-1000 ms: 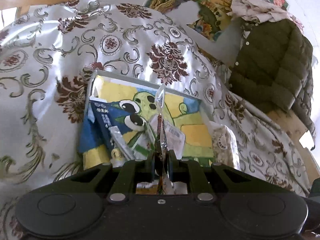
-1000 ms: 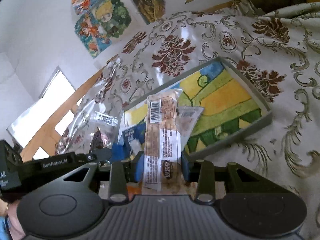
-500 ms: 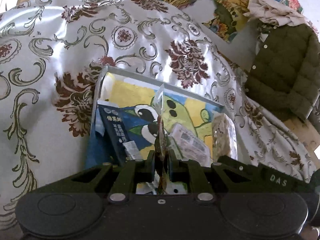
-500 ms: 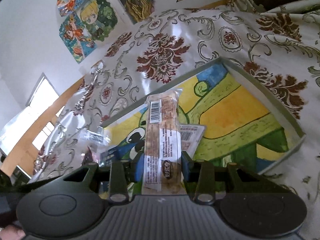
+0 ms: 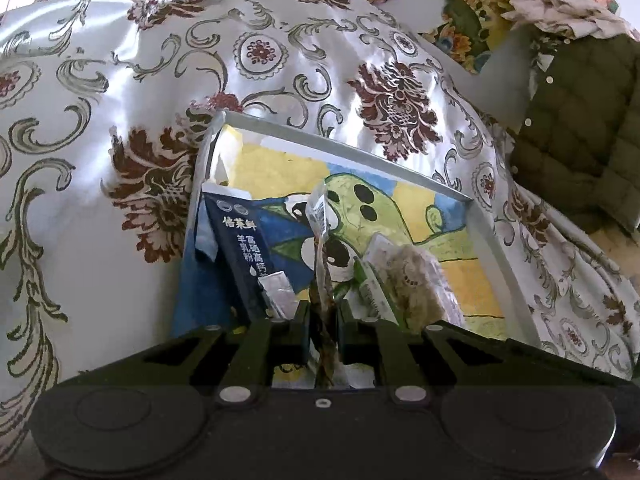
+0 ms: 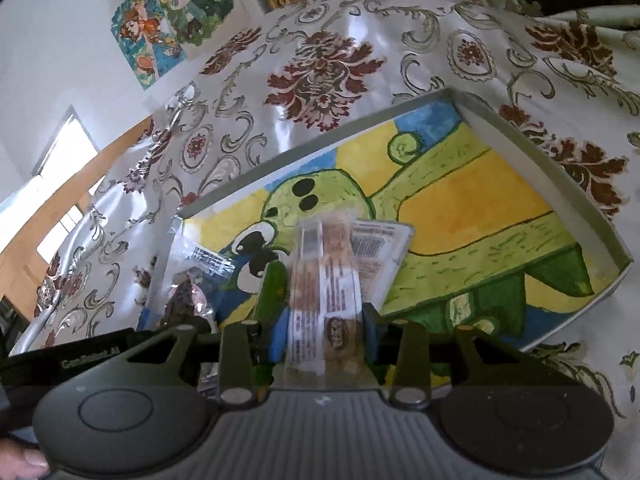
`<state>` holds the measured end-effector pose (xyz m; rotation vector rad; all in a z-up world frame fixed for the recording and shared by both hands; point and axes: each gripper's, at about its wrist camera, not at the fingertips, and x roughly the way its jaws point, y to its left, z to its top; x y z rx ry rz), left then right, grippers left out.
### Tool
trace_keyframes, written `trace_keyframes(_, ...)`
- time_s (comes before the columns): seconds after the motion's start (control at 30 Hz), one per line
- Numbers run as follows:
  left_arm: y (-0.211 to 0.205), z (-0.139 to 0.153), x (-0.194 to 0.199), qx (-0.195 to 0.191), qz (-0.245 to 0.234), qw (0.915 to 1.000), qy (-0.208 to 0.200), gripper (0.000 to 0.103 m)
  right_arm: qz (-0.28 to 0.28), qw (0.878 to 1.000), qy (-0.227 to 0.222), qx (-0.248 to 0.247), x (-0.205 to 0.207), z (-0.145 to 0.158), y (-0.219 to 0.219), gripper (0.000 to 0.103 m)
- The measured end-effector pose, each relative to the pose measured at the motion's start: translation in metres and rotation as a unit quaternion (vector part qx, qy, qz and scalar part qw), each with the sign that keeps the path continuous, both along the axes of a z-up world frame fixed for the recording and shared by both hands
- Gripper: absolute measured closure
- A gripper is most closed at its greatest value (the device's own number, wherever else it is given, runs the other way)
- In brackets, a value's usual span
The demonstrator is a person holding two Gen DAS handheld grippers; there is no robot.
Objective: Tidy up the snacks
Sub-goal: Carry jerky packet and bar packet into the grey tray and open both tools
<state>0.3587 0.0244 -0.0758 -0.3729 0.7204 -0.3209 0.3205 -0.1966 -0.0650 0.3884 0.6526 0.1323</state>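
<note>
A shallow grey tray [image 5: 344, 146] with a green cartoon painted on its floor lies on the patterned cloth. My left gripper [image 5: 323, 312] is shut on a thin clear snack packet [image 5: 320, 216], held edge-on over the tray's near left part. A dark blue packet [image 5: 244, 256] and a silver sachet [image 5: 276, 286] lie in the tray beside it. My right gripper [image 6: 326, 336] is shut on a long clear pastry packet [image 6: 324, 268] that hangs above the tray [image 6: 540, 160]. Under that packet lies a barcode-labelled packet [image 6: 380, 246].
A shiny white cloth with brown floral print [image 5: 120, 80] covers the table around the tray. An olive padded coat [image 5: 580, 140] hangs at the far right, and posters [image 6: 168, 12] are on the wall behind. The tray's right half [image 6: 480, 200] shows only paint.
Both grippers have come forward and lower over the tray with their packets still held; the tray looks larger. Most of this happened early, and little has shifted since.
</note>
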Motion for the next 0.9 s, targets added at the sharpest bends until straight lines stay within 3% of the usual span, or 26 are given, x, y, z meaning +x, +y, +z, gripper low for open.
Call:
trace_keyframes(0.27, -0.010, 0.005, -0.005, 0.048, -0.006, 0.9987, -0.017, 0.083, -0.001, 1.000, 0.001, -0.011, -0.001, 0.002, 0.000, 0.058)
trace_keyframes(0.53, -0.010, 0.014, -0.015, 0.062, 0.012, 0.9974, -0.036, 0.044, -0.009, 1.000, -0.012, -0.023, -0.009, 0.014, -0.004, 0.047)
trace_keyframes(0.9, -0.008, 0.046, -0.050, 0.091, 0.044, 0.9913, -0.085, 0.002, -0.047, 0.997, -0.054, -0.034, -0.043, 0.055, -0.024, 0.012)
